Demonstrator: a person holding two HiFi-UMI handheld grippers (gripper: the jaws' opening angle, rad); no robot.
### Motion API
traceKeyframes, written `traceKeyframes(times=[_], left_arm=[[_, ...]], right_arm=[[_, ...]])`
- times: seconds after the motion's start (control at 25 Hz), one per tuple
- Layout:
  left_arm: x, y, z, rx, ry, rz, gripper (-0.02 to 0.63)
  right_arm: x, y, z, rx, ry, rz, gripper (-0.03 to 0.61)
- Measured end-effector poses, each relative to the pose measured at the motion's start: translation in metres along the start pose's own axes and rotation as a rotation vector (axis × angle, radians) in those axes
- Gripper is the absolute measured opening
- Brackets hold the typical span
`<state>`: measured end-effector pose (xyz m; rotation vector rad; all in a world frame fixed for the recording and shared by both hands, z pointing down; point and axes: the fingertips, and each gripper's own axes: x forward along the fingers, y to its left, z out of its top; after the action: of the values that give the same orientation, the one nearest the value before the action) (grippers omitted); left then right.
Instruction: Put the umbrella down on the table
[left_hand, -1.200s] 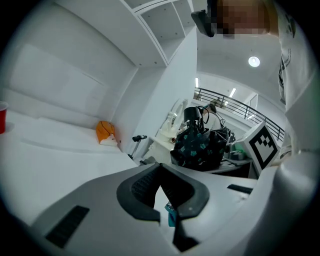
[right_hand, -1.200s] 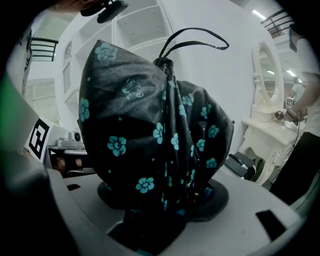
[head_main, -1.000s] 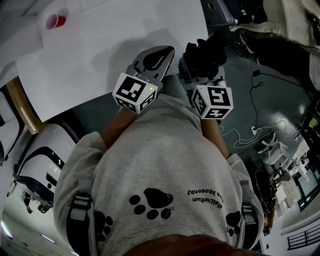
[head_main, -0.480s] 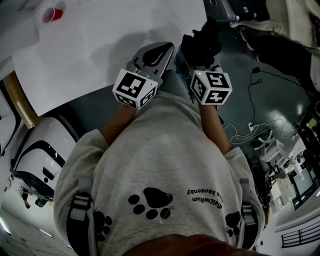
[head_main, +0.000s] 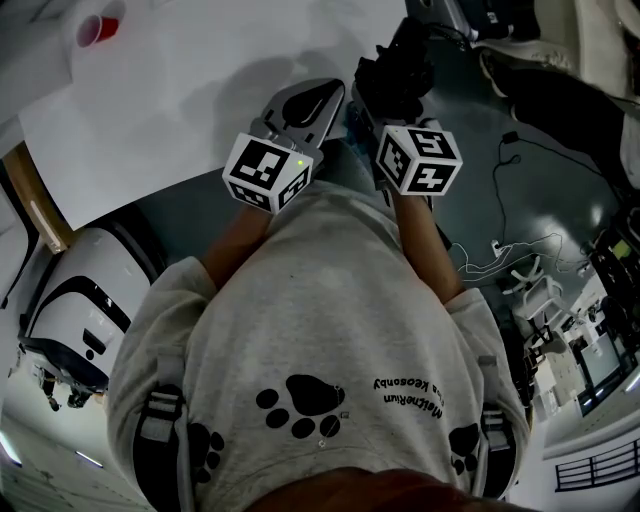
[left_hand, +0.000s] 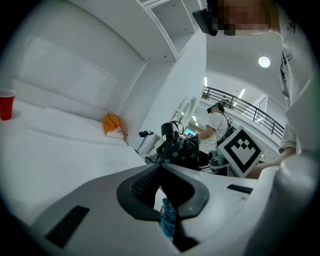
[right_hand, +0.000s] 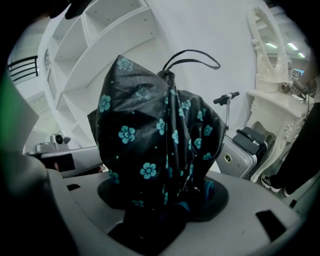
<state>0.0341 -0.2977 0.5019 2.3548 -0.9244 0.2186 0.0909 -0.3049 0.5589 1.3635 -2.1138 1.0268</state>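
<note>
Item: folded umbrella (right_hand: 160, 150), black cloth with teal flowers, bunched loosely, not strapped tight; a thin wrist loop (right_hand: 192, 56) stands off its far end.
Location of item: in the air off the right edge of the white table (head_main: 200, 90), over dark floor; not yet touching the tabletop.
Right gripper (right_hand: 165, 197): jaws spread wide and closed on the thick bundle of cloth, one pad on each side. The wide stance probably reflects the bulk of the folds, not a loose hold.
Left gripper (left_hand: 161, 167): jaws brought together at the tips; a teal fabric scrap (left_hand: 167, 222) sits pinched in the gap behind them. Whether it belongs to the umbrella I cannot tell.
Reason for arrangement: the right gripper alone appears to bear the umbrella, tilted downward toward the table, which suits lowering it there. The left gripper sits just beside it over the table edge, probably in support.
Stage: carrying, set-down not yet done.
Markings, grippers: each marker cube (head_main: 268, 172) shows black-and-white square patterns, no lettering.
Markings, shirt (head_main: 320, 330): paw prints and a short line of print, upside down and too small to read reliably.
Markings, umbrella: no brand or label visible.
Other stock: red cup (left_hand: 6, 104) far back on the table; suitcase (right_hand: 240, 150) with a round badge, unreadable.
</note>
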Motion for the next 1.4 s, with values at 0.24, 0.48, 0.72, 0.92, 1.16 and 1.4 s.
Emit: traceKeyframes(times=[0.24, 0.48, 0.72, 0.92, 1.16, 1.4], left_arm=[[0.006, 0.010, 0.002, 0.026, 0.014, 0.024, 0.016], [0.013, 0.021, -0.003, 0.023, 0.035, 0.037, 0.015], [0.026, 0.031, -0.013, 0.033, 0.071, 0.044, 0.015], [0.033, 0.036, -0.014, 0.035, 0.083, 0.048, 0.017], [0.039, 0.041, -0.015, 0.044, 0.096, 0.048, 0.015], [0.044, 0.044, -0.017, 0.050, 0.109, 0.052, 0.015]], right_arm=[[0.012, -0.002, 0.003, 0.012, 0.021, 0.006, 0.288], [0.023, -0.005, 0.004, 0.046, 0.036, 0.007, 0.288], [0.035, -0.013, 0.005, 0.090, 0.054, 0.009, 0.288], [0.043, -0.017, 0.004, 0.109, 0.075, 0.009, 0.288], [0.054, -0.021, 0.003, 0.146, 0.103, 0.006, 0.288], [0.059, -0.027, 0.002, 0.191, 0.123, -0.002, 0.288]])
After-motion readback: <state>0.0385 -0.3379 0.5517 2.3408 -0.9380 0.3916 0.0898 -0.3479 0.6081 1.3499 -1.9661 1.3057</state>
